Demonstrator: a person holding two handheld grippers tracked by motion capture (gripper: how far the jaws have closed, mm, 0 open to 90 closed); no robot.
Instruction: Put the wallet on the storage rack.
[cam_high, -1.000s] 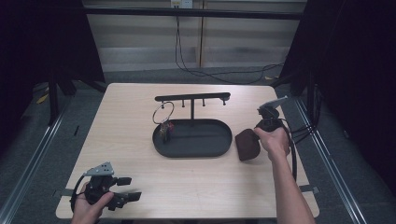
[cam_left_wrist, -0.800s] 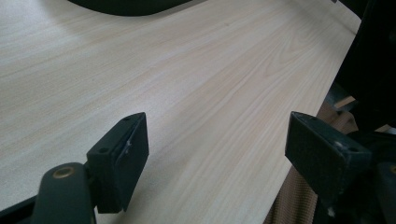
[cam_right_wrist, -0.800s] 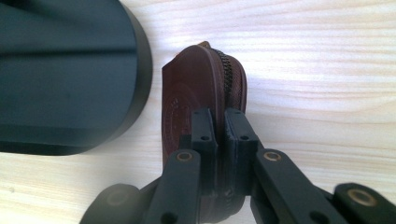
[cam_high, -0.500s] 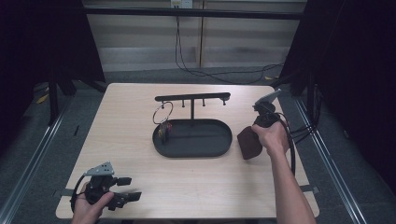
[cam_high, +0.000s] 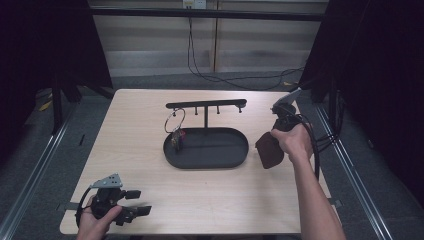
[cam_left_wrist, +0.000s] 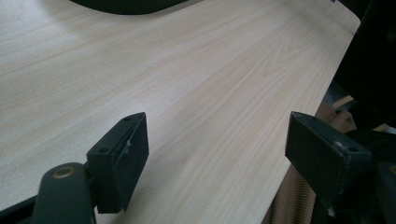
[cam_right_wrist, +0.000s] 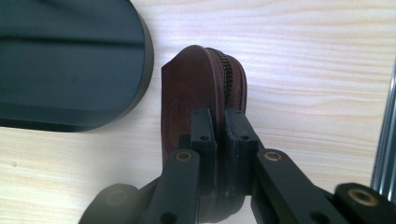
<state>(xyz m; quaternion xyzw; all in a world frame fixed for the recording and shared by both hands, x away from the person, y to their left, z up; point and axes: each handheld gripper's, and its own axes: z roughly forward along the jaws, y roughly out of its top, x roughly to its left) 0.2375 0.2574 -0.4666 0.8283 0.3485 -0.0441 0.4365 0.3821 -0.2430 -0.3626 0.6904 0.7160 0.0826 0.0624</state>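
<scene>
A brown zip pouch (cam_right_wrist: 187, 88) hangs pinched between the jaws of my right gripper (cam_right_wrist: 219, 135), which is shut on its edge. In the high view the pouch (cam_high: 269, 151) dangles below that gripper (cam_high: 282, 125), just right of the black oval tray (cam_high: 235, 159) and a little above the table. A key ring with keys (cam_high: 175, 131) hangs from the left hook of the T-shaped stand (cam_high: 206, 106) on the tray. My left gripper (cam_high: 144, 202) rests at the table's front left corner, and its jaws (cam_left_wrist: 219, 130) stand wide open with only bare wood between them.
The light wooden table (cam_high: 125, 150) has metal rails along both sides. The tray's rim (cam_right_wrist: 144, 56) lies close to the left of the pouch. A cable (cam_high: 315, 150) trails from the right gripper past the person's forearm. Dark curtains surround the table.
The right gripper has risen slightly with the pouch still held in it. The left gripper has stayed where it was.
</scene>
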